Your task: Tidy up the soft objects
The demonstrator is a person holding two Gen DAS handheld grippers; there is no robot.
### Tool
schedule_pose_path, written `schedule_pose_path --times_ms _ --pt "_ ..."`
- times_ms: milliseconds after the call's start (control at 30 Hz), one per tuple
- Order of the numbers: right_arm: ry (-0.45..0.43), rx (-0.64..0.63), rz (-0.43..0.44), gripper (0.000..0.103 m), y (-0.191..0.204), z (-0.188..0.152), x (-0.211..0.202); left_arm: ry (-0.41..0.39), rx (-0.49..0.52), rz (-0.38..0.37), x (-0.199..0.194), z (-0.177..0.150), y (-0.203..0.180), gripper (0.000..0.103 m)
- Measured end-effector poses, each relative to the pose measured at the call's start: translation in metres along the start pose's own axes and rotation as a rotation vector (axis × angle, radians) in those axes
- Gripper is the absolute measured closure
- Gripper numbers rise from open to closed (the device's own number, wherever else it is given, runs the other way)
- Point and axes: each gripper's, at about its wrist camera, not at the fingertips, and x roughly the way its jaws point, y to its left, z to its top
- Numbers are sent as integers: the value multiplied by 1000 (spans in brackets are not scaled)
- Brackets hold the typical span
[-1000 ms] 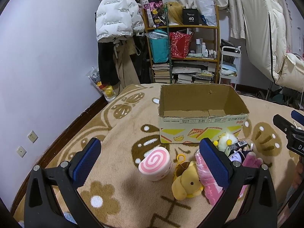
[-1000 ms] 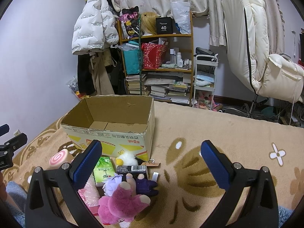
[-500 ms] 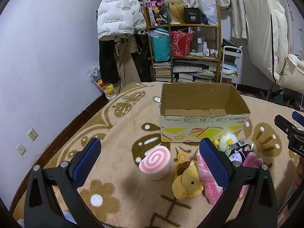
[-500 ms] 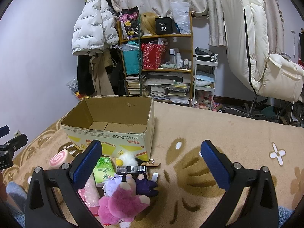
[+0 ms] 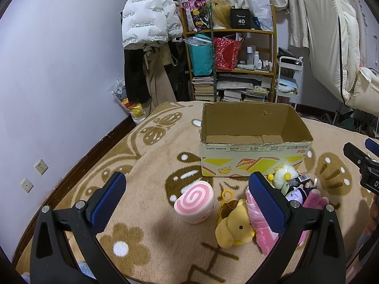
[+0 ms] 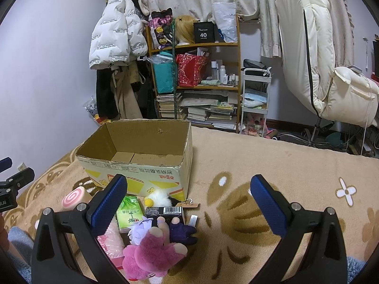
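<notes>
An empty cardboard box (image 5: 254,158) (image 6: 146,175) stands open on the beige patterned blanket. In front of it lies a pile: a pink swirl-roll plush (image 5: 195,201) (image 6: 72,198), a yellow dog plush (image 5: 233,227), a pink wrapped bundle (image 5: 260,232), a white fluffy chick (image 5: 283,174) (image 6: 157,196), a purple-haired doll (image 6: 182,233) and a magenta plush (image 6: 151,255). My left gripper (image 5: 187,201) hovers open above the swirl roll. My right gripper (image 6: 188,203) hangs open over the pile's right side, holding nothing.
A green tissue pack (image 6: 129,214) and a black barcoded box (image 6: 164,211) lie among the toys. Behind the blanket stand a cluttered wooden shelf (image 5: 231,59), hanging coats (image 5: 146,23), a white cart (image 6: 255,99) and a cream recliner (image 6: 324,71).
The left wrist view has lifted and tilted slightly, so the box sits a little lower in frame. The right gripper and the toys have barely moved.
</notes>
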Motion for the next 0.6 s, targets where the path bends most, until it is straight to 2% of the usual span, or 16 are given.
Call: schedule_pose_path --times_ms 600 --pt "1 -1 0 0 0 2 -1 11 -3 -1 1 -2 1 1"
